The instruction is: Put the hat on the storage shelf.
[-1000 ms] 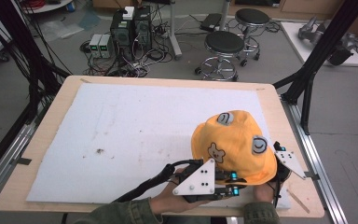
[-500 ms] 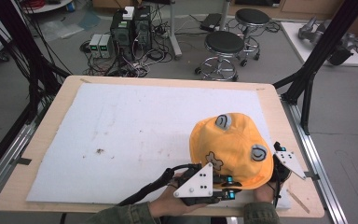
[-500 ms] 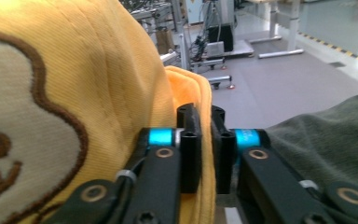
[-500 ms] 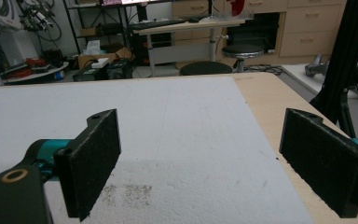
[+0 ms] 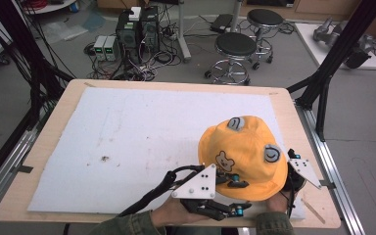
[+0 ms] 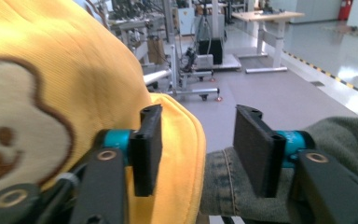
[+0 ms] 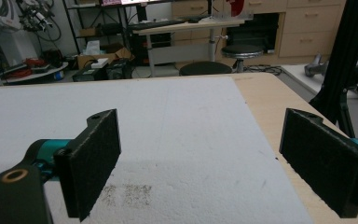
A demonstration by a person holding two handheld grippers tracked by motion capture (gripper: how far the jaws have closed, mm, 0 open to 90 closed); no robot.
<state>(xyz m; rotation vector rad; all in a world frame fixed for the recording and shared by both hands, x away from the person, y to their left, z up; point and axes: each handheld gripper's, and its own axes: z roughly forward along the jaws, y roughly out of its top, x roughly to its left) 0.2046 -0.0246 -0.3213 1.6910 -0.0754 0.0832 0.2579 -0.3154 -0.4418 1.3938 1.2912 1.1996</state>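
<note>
While the hat [image 5: 242,154] sits on the white mat [image 5: 127,142] at the near right of the tabletop [image 5: 293,117], I hold my left tongs [image 6: 198,149] against its near edge. These tongs are parted about halfway; the left pad [image 6: 147,149] lies against the hat's yellow cloth, beside the bear patch [image 6: 16,130], and the brim [image 6: 186,158] curves into the gap without being pinched. My green sleeve [image 6: 270,186] shows behind the other pad. From above, the left tongs [image 5: 235,188] reach in under the hat's near brim. My right tongs [image 7: 200,158] are spread wide, holding nothing, with bare mat between the pads. From above, their grey plate [image 5: 303,169] sits just right of the hat.
</note>
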